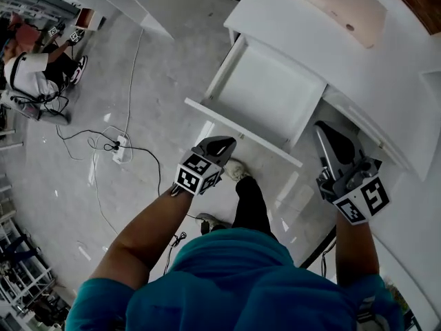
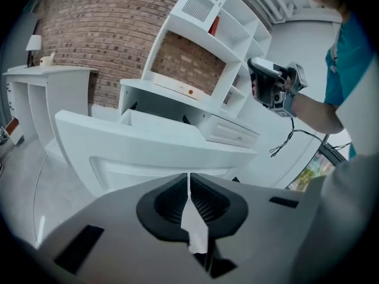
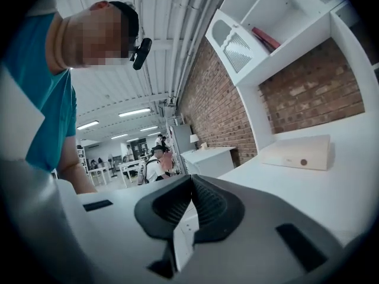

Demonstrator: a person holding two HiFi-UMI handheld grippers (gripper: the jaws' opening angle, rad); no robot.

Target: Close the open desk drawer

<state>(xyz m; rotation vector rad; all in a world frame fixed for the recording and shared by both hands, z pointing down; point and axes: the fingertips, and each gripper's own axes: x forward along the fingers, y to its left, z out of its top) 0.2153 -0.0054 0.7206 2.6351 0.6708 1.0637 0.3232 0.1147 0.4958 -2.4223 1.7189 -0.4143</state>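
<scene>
The white desk [image 1: 386, 74] has its drawer [image 1: 265, 92] pulled far out, and the drawer looks empty inside. The drawer's front panel [image 1: 241, 133] faces me; in the left gripper view the front panel [image 2: 154, 152] fills the middle, close ahead. My left gripper [image 1: 226, 142] is shut and empty, its tip just short of the panel's near face. From its own camera the left gripper [image 2: 189, 177] points at the panel. My right gripper [image 1: 322, 129], also shut and empty, hovers by the desk edge to the drawer's right. Seen along its own jaws, the right gripper [image 3: 190, 181] is over the desktop [image 3: 320, 194].
A flat beige box [image 1: 337, 5] lies on the desk. A white shelf unit [image 2: 207, 34] rises above it, and a closed drawer [image 2: 234, 134] sits beside the open one. Cables and a power strip [image 1: 118, 149] lie on the floor at left. A seated person [image 1: 31, 71] is far left.
</scene>
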